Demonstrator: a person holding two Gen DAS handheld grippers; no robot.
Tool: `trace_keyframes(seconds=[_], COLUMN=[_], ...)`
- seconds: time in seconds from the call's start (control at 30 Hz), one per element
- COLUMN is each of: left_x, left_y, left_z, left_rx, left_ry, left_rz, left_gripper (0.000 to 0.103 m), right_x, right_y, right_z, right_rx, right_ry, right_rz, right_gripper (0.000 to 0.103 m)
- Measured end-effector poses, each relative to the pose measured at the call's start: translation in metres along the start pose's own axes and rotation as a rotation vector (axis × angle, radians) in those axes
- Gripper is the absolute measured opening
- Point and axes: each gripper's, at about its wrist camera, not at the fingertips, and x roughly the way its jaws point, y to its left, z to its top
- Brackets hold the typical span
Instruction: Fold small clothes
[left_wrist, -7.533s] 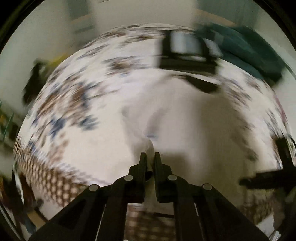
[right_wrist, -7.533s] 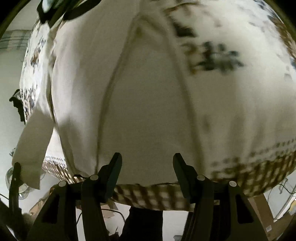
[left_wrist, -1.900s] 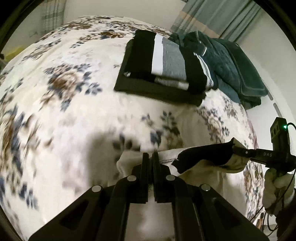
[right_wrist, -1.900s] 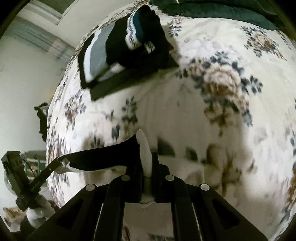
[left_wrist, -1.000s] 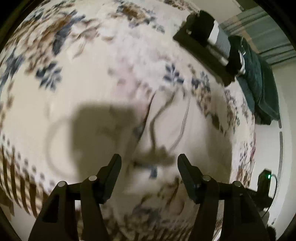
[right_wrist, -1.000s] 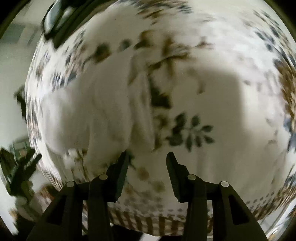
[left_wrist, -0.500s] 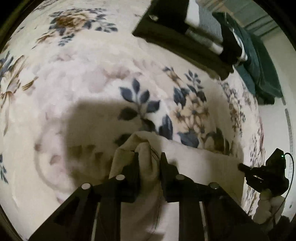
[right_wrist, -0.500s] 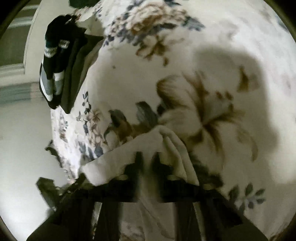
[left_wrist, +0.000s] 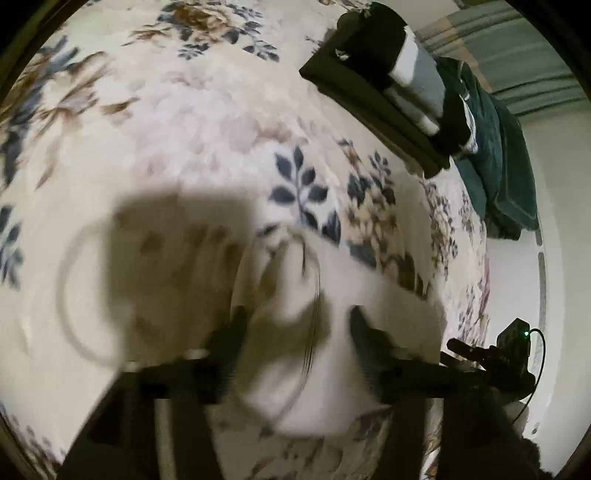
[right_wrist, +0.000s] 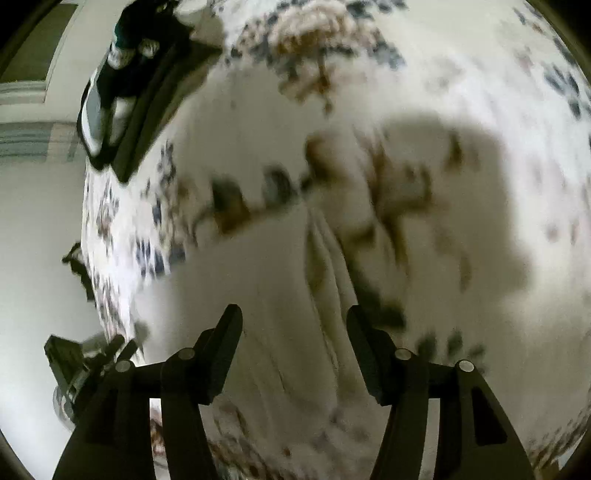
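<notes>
A small white garment lies folded on the floral bedspread. In the left wrist view my left gripper is open just above its left end, with nothing between the fingers; the view is blurred by motion. In the right wrist view the same white garment lies under and ahead of my right gripper, which is open and empty over its right end. The right gripper also shows at the lower right edge of the left wrist view.
A stack of folded dark and striped clothes sits at the far side of the bed, with a dark green garment beside it. The stack also shows in the right wrist view. The bed edge and a pale wall are to the left there.
Half a second ago both grippers were shut on the ends of the white garment. Now both are open and the garment lies released on the bedspread.
</notes>
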Motion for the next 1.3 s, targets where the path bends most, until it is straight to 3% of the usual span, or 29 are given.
trace_keyframes(seconds=[0.23, 0.37, 0.43, 0.53, 0.6, 0.67, 0.77, 1.03, 1.13, 1.2, 1.23, 1.27, 1.3], left_x=[0.028, 0.007, -0.014, -0.025, -0.016, 0.002, 0.022, 0.065, 0.064, 0.060, 0.056, 0.053, 0.052], left_y=[0.029, 0.045, 0.048, 0.061, 0.074, 0.084, 0.082, 0.058, 0.050, 0.045, 0.041, 0.038, 0.037], left_z=[-0.061, -0.075, -0.074, -0.065, -0.053, -0.040, -0.026, -0.008, -0.007, -0.007, -0.007, -0.006, -0.005], left_rx=[-0.014, -0.078, -0.090, -0.123, -0.189, -0.294, -0.314, -0.268, -0.242, -0.224, -0.199, -0.176, -0.163], left_ry=[0.113, 0.097, 0.048, 0.023, 0.038, 0.059, 0.054, 0.102, 0.103, 0.081, 0.062, 0.056, 0.052], left_rz=[0.154, 0.148, 0.109, 0.014, -0.048, -0.198, -0.281, -0.357, -0.370, -0.373, -0.354, -0.338, -0.327], left_gripper=[0.059, 0.058, 0.059, 0.059, 0.059, 0.059, 0.059, 0.064, 0.064, 0.061, 0.048, 0.019, 0.019], right_x=[0.027, 0.031, 0.023, 0.012, 0.018, 0.028, 0.047, 0.078, 0.086, 0.087, 0.087, 0.085, 0.082], right_y=[-0.038, -0.049, -0.048, -0.057, -0.063, -0.065, -0.064, -0.047, -0.041, -0.037, -0.036, -0.036, -0.035], right_z=[-0.051, -0.055, -0.051, -0.040, -0.028, -0.018, -0.007, 0.000, -0.001, -0.002, -0.003, -0.004, -0.005], right_rx=[0.045, 0.063, 0.055, 0.058, 0.079, 0.090, 0.077, 0.081, 0.090, 0.089, 0.093, 0.099, 0.107], right_ry=[0.111, 0.123, 0.109, 0.077, 0.088, 0.113, 0.150, 0.203, 0.201, 0.185, 0.179, 0.165, 0.149], right_rz=[-0.045, -0.055, -0.022, 0.053, 0.132, 0.183, 0.243, 0.363, 0.369, 0.363, 0.359, 0.359, 0.361], right_gripper=[0.061, 0.061, 0.061, 0.070, 0.070, 0.070, 0.070, 0.072, 0.065, 0.047, 0.033, 0.029, 0.026])
